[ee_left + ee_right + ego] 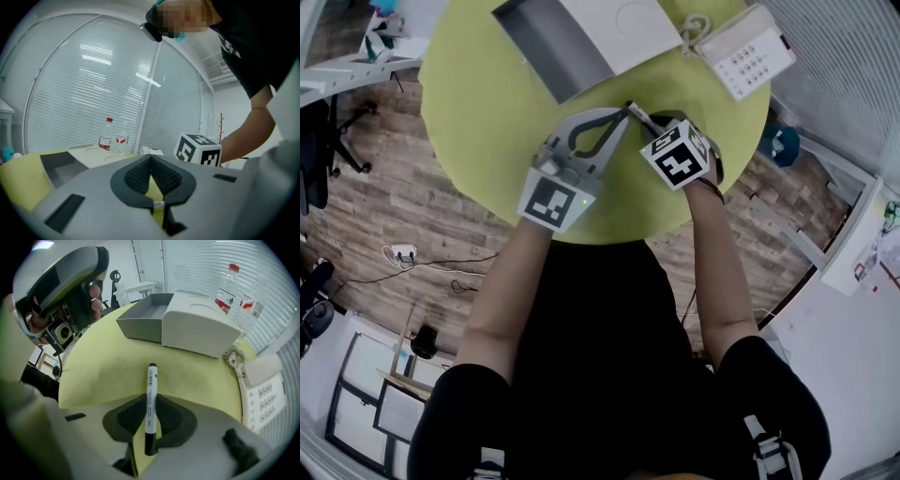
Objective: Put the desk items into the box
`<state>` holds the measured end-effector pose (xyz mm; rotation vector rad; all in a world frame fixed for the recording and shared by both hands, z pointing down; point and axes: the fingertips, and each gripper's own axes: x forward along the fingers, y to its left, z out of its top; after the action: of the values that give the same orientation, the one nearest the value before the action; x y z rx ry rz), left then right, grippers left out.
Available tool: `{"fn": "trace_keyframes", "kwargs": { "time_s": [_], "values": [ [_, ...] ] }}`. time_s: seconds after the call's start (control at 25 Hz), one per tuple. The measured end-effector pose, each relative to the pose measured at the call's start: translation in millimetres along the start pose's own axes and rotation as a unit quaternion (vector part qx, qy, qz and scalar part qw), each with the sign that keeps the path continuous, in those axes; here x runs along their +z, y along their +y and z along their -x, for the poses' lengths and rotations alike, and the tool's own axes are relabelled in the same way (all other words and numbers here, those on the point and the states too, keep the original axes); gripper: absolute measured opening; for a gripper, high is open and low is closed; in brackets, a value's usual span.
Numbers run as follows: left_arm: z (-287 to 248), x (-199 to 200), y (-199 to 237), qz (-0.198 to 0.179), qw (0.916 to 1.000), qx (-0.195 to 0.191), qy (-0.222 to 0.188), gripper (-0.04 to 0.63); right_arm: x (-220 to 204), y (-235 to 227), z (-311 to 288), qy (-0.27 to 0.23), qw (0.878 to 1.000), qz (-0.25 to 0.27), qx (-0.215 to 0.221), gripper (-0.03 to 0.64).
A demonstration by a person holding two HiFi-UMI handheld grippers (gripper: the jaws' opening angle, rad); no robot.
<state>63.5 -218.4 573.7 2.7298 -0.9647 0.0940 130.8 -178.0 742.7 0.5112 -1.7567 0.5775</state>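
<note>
Right gripper [642,114] and left gripper [617,120] sit tip to tip over the yellow-green table [478,131] in head view; grey box [539,47] lies beyond them, phone [745,52] to its right. Left gripper view: jaws together, nothing between them. Right gripper view: jaws clamped on a white marker [151,385] with black ends, over the table, outside the box, its far end pointing toward the box.
</note>
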Motion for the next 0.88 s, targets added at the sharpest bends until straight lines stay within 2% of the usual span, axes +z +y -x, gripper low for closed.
{"fn": "trace_keyframes", "kwargs": {
  "time_s": [0.16, 0.36, 0.6, 0.88],
  "values": [
    [11.9, 18.3, 6.1, 0.006, 0.9998, 0.015, -0.014, 0.011, 12.5, 4.1, 20.5, -0.011, 1.0, 0.006, 0.0, 0.071],
    [28.2, 43.4, 14.3, -0.012, 0.9991, 0.031, -0.026, 0.011, 37.0, 10.7, 53.7, -0.031, 0.999, 0.02, -0.007, 0.071],
    [45.1, 70.5, 28.4, -0.037, 0.9968, 0.059, -0.04, 0.011, 72.1, 12.8, 80.0, -0.044, 0.997, 0.064, -0.026, 0.071],
    [63.6, 86.6, 50.4, -0.031, 0.9934, 0.096, -0.055, 0.011, 109.3, 17.9, 89.8, -0.052, 0.993, 0.101, -0.029, 0.071]
  ]
}}
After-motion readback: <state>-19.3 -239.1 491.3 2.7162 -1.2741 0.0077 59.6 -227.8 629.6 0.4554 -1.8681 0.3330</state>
